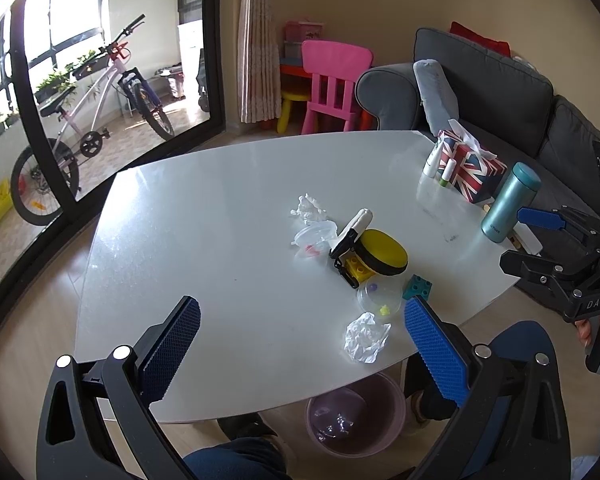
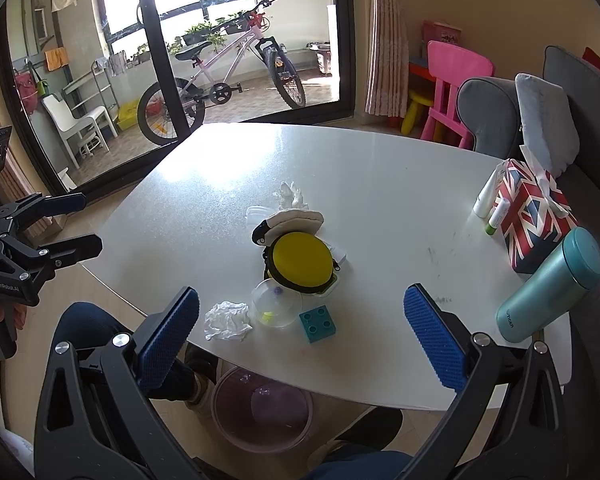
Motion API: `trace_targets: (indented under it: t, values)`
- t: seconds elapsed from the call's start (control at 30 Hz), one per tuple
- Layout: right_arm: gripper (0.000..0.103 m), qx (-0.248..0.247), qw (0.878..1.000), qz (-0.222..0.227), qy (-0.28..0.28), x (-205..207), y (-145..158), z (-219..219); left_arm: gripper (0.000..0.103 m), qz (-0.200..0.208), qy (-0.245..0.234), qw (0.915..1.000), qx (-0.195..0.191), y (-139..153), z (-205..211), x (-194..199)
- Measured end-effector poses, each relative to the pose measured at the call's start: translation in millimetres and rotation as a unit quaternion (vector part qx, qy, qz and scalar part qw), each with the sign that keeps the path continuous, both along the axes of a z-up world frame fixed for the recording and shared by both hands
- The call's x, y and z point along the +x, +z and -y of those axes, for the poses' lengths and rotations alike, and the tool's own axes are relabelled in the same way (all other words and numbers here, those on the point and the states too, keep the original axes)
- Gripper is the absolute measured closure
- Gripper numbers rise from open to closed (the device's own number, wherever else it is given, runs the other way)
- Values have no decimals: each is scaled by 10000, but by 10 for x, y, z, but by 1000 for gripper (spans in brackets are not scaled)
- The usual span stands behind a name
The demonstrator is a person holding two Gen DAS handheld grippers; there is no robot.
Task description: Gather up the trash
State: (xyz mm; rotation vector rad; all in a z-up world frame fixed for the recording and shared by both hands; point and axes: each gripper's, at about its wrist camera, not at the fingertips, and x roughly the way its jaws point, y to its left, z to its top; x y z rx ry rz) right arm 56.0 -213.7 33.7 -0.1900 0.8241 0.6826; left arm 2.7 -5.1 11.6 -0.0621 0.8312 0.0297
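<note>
Right gripper (image 2: 302, 326): its two blue fingers are wide apart, with nothing between them.
Left gripper (image 2: 85, 221): at the left edge, off the table, fingers apart.
Table (image 2: 380, 184): white and shiny.
Crumpled paper (image 2: 227, 319): white, near the front edge, just beside a clear round lid (image 2: 277, 304).
Teal block (image 2: 318, 323): right of the lid.
Yellow round case (image 2: 301, 262): behind the lid.
Bin (image 2: 262, 410): pink, on the floor under the table edge.
Teal bottle (image 2: 550, 286): at the right, beside the flag tissue box (image 2: 534, 216).
</note>
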Motion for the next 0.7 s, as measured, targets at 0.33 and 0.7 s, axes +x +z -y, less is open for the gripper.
trace_targets:
  t: [0.33,0.7]
  values:
    - [3,1,10000,-11,-9,4,0,11,5,6,-3,10000,6,5,-3,0]
    - [3,0,10000,-21,-19,11,2,14,5,6,-29,10000,10,24,-17,17]
